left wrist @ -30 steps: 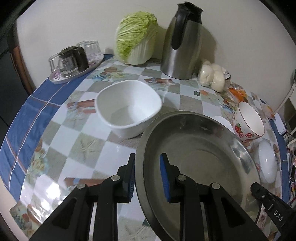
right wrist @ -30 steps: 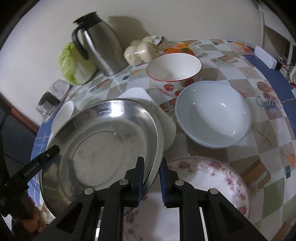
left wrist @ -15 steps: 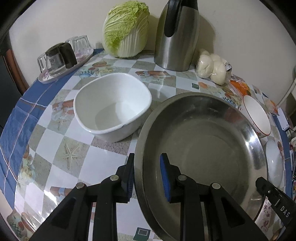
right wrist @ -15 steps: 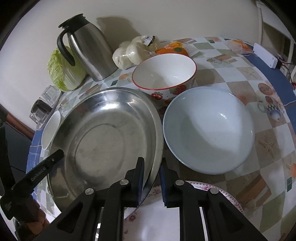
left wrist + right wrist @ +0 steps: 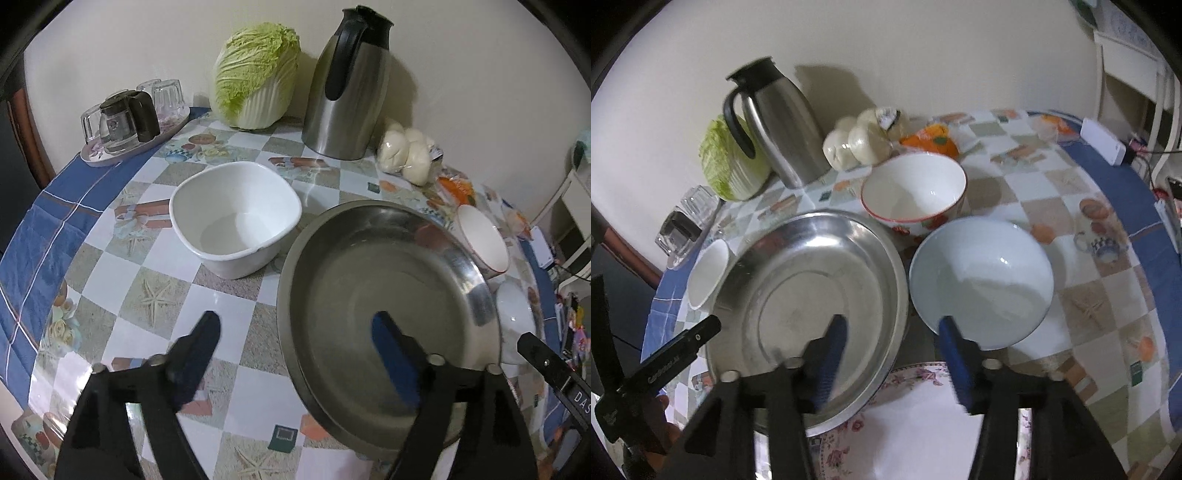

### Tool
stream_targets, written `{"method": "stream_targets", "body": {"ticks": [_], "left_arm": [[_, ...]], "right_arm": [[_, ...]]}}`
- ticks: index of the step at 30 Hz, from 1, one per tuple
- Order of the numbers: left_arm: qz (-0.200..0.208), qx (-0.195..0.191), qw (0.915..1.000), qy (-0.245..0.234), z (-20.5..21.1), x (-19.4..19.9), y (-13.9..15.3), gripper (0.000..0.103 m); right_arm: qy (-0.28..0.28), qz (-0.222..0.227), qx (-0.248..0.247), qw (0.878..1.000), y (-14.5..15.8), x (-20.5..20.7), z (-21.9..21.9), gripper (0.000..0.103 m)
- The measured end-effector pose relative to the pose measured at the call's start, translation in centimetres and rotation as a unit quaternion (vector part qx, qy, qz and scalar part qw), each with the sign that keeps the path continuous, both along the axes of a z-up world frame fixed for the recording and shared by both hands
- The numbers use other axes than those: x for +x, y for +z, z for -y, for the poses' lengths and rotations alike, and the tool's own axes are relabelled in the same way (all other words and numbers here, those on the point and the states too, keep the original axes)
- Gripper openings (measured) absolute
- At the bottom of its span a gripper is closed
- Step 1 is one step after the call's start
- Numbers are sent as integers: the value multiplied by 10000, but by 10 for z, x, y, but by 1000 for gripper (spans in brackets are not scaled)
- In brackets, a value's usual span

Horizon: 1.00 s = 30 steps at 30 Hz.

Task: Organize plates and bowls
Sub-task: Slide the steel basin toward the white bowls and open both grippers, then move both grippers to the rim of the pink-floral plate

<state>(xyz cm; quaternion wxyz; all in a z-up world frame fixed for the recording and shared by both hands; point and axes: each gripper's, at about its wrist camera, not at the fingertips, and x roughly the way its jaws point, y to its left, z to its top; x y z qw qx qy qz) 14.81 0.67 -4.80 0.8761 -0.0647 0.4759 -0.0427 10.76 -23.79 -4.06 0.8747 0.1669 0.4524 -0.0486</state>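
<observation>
Both tongs (image 5: 295, 325) (image 5: 892, 326) opening, gripping nothing — steel pan (image 5: 388, 295) rests on checkered tablecloth (image 5: 155, 295) against cream wall (image 5: 110, 48).

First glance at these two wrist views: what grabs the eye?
The big steel basin dominates, sitting mid-table with its near edge over a floral plate; both grippers, left and right, straddle its rim with jaws opening, pads off the metal. Bowls ring it: a square white bowl to its left, a red-rimmed bowl behind, a pale blue bowl to its right. A steel jug and cabbage stand against the wall.
</observation>
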Motion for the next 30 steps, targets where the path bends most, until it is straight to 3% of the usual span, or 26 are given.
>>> {"method": "stream_targets", "body": {"ticks": [6,11,17,23,30], "left_arm": [[105,-154,9998,69,-5,-12,8,95],[225,-9,9997,43,-3,-26,15,99],[545,298,9981,17,-1,-46,27,100],[852,-64,9963,40,-7,-64,43,99],[1189,793,9893,303,4,-89,53,99]], "right_arm": [[22,211,-50,9998,13,-15,-5,85],[98,216,-23,9997,15,-24,-8,103],[165,241,-301,9991,19,-36,-18,103],[77,503,-646,9966,37,-59,-27,103],[-240,921,-580,9938,52,-87,-21,103]]}}
